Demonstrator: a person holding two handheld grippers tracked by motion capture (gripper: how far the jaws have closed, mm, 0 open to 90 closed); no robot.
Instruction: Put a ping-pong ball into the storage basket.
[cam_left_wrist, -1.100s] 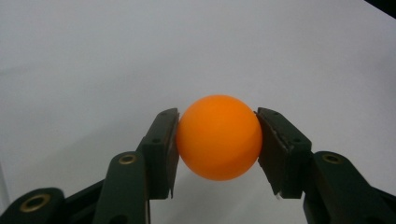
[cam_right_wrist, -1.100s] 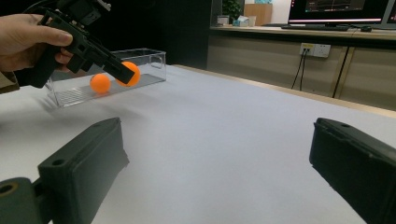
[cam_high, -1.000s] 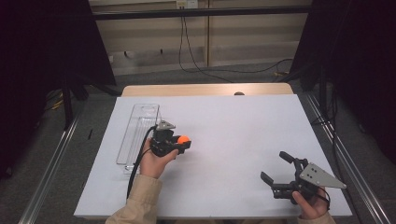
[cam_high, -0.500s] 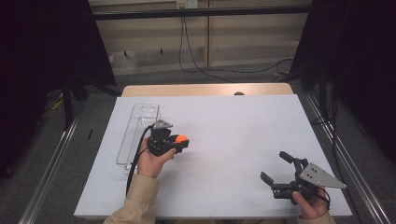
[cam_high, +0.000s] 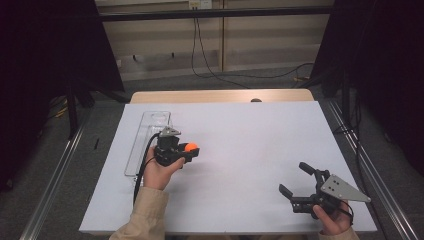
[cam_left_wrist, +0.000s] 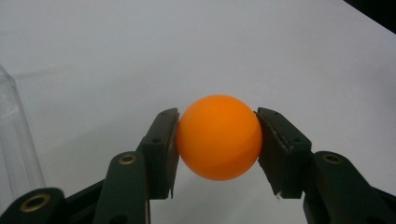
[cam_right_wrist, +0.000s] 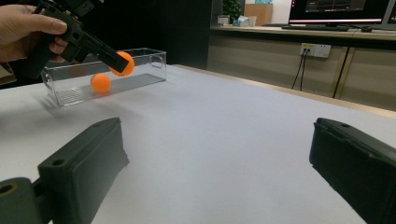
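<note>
My left gripper has its fingers clamped on the round orange ball, which shows no long axis; right gripper fingers apart.

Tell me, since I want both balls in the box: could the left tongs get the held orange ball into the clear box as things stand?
Probably yes. The left tongs grip the orange ball right beside the clear box, whose top looks open. Nothing stands between them, and the second ball inside leaves room.

Table brightly, evenly lit; surroundings dark; soft shadows; frames sharp.
</note>
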